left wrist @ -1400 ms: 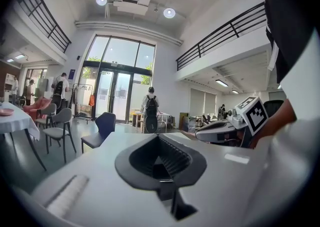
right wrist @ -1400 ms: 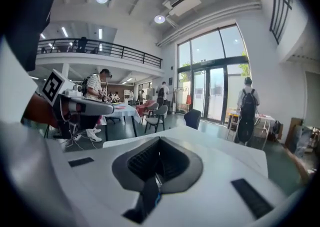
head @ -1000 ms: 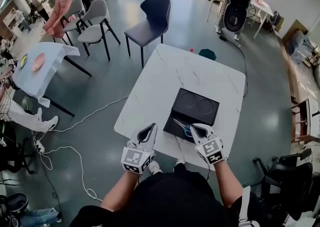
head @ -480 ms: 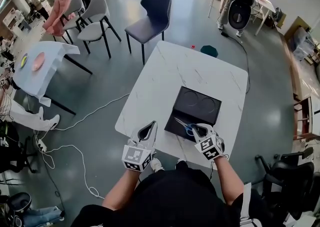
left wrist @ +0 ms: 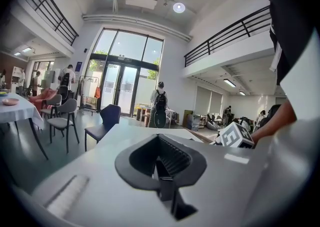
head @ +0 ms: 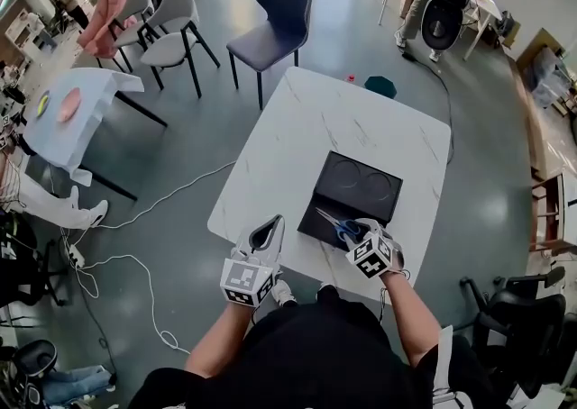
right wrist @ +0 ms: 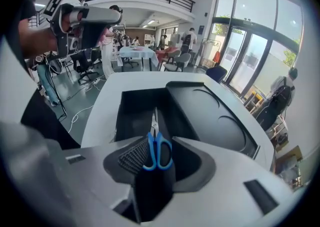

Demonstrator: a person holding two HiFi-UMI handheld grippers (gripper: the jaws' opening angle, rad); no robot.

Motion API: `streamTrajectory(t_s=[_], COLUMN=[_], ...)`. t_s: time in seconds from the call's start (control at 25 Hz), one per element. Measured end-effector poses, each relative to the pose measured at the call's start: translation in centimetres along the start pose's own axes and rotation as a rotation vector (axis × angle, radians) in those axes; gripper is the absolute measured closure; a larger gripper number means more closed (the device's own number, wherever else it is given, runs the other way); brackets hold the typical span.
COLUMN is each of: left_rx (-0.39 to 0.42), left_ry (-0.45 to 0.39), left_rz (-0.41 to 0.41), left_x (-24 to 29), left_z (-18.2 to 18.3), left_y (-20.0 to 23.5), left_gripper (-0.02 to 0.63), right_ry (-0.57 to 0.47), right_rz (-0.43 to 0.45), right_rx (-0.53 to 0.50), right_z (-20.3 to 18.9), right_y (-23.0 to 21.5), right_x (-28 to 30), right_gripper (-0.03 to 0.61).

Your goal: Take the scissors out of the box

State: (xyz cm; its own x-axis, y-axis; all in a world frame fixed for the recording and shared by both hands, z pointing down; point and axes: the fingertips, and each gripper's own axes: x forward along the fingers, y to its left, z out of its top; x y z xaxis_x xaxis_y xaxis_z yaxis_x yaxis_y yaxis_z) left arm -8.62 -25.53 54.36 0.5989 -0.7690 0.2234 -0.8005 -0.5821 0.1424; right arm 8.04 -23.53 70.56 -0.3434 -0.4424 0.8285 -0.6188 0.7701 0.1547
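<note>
Removal has hardly begun: on the white marble table (head: 306, 128) the black box (head: 362, 187) lies open, and the blue-handled scissors (right wrist: 159, 152) rest in its tray, the only contents visible. The right gripper (head: 358, 230) dips in, its jaws just spread wide and straddling the handles without pinching them. The left gripper (head: 269, 229) hovers closed and empty beside the box.
</note>
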Motion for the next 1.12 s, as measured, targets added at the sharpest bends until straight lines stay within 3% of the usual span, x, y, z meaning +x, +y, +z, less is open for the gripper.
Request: streamTrajectory(t_s=[0.6, 0.88, 1.12], left_rx=[-0.025, -0.029, -0.033], left_ry=[0.012, 0.014, 0.014], left_rz=[0.038, 0.043, 0.032], left_x=[-0.5, -0.7, -0.5], left_z=[-0.8, -1.2, -1.4], left_y=[1.3, 1.5, 0.9], left_gripper=[0.604, 0.604, 0.604], right_ry=[0.211, 0.224, 0.218], right_rz=[0.089, 0.189, 0.185], right_rx=[-0.093, -0.092, -0.092], right_z=[-2.4, -2.3, -2.1], right_y=[0.9, 1.9, 1.8], right_x=[4.3, 4.7, 4.8], right_gripper=[0.442, 0.489, 0.489])
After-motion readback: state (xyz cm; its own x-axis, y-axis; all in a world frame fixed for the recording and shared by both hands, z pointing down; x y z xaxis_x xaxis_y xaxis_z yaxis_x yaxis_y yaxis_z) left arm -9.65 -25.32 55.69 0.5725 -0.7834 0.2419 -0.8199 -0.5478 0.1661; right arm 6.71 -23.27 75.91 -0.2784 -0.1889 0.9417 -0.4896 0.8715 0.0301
